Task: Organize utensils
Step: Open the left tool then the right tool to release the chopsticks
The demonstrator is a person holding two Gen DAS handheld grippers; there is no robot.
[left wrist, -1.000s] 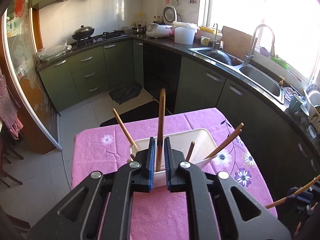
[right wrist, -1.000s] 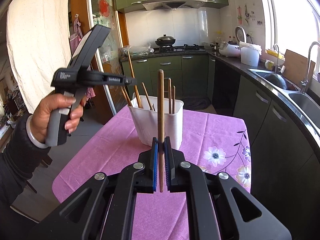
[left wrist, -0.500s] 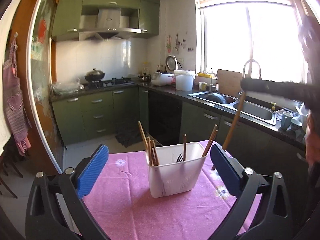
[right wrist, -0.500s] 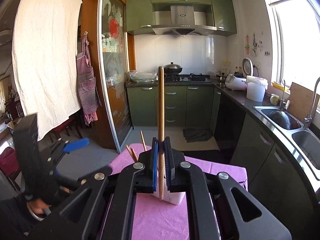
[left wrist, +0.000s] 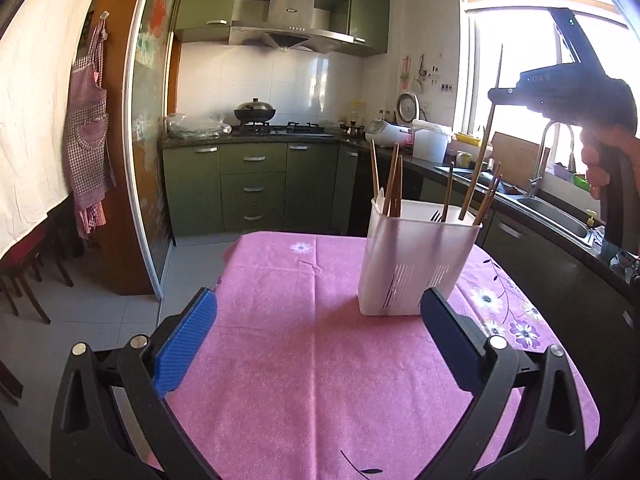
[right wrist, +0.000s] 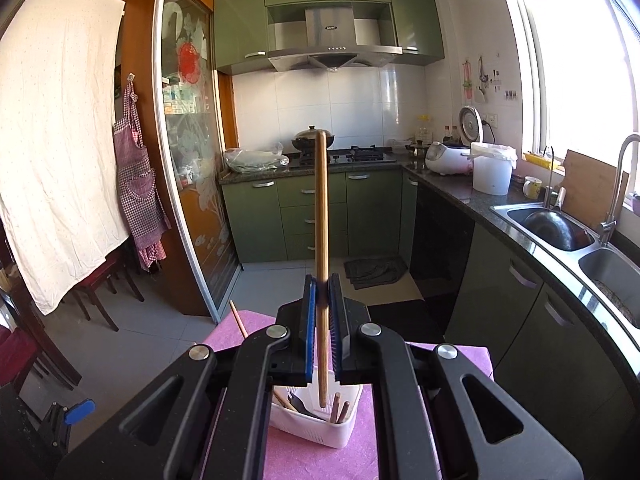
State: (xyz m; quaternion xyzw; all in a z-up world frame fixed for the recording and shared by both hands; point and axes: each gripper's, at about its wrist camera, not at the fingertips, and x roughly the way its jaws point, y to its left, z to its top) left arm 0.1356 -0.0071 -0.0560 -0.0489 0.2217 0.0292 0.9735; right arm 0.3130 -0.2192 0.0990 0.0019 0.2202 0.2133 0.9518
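Observation:
A white slotted utensil holder stands on the pink tablecloth, with several wooden chopsticks and a fork leaning in it. My left gripper is open and empty, low over the cloth, in front of the holder. My right gripper is shut on a long wooden chopstick, held upright right above the holder; its lower tip dips just inside the rim. In the left wrist view the right gripper hangs at the upper right with that chopstick reaching down into the holder.
The table has floor beyond its far edge. A dark counter with a steel sink runs along the right. Green cabinets and a stove are at the back. Chairs stand at the left.
My left gripper let go of its chopstick, opened and drew back low over the cloth. My right gripper carried its chopstick up and over the holder, tip now inside the rim.

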